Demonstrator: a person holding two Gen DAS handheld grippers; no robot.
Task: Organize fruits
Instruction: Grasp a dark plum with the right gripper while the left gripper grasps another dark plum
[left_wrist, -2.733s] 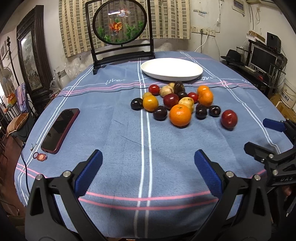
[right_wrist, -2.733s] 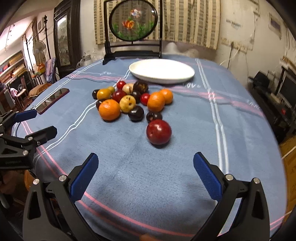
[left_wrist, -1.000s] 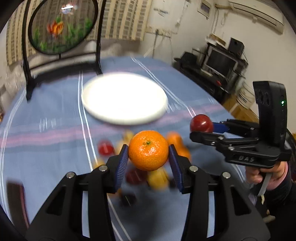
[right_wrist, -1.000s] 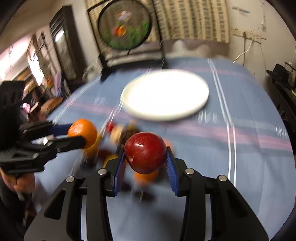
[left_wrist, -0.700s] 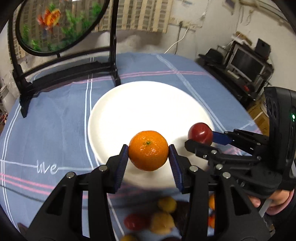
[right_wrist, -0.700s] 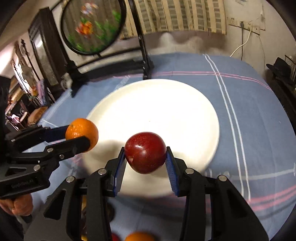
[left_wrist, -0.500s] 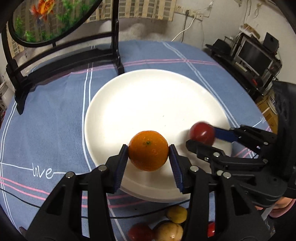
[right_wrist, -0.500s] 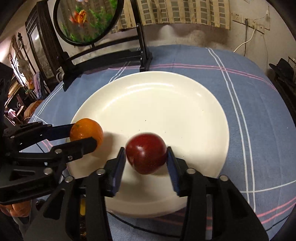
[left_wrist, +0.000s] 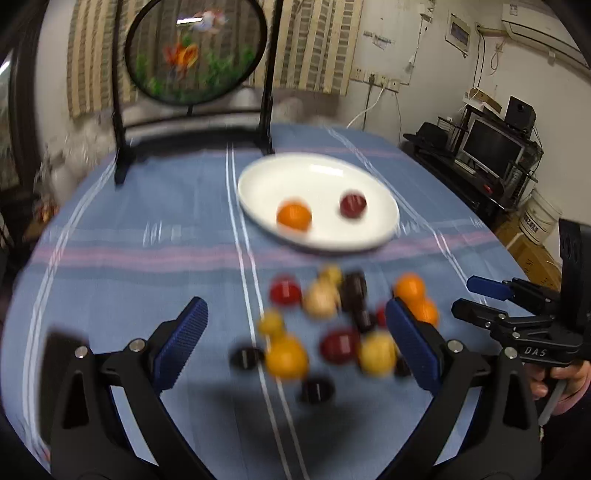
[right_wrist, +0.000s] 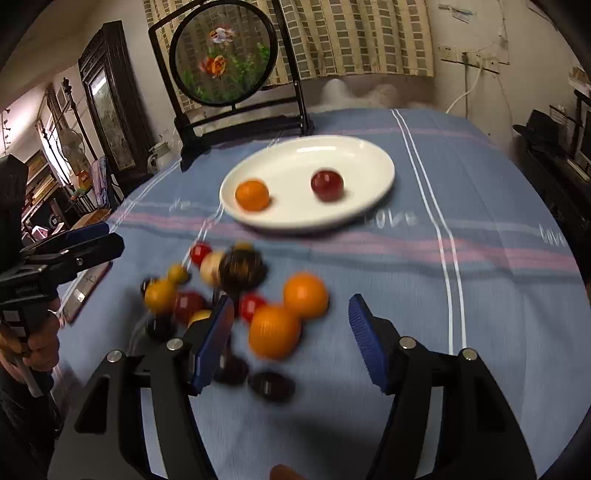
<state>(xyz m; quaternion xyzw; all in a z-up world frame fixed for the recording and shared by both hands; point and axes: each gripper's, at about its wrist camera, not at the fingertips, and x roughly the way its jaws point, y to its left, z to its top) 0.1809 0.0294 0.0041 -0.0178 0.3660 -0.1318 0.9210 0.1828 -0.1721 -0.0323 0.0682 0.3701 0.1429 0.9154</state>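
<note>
Orange and apple sit apart on plate. Left gripper and right gripper: jaws opening, nothing between, above fruit pile on counter.

1. The left gripper points down at a slant. Its jaws are opening wide, and nothing is held between them.
2. The right gripper points down at a slant too. Its jaws are opening and hold nothing.
3. A hand grips the right gripper's handle. Another hand grips the left one's.
</note>
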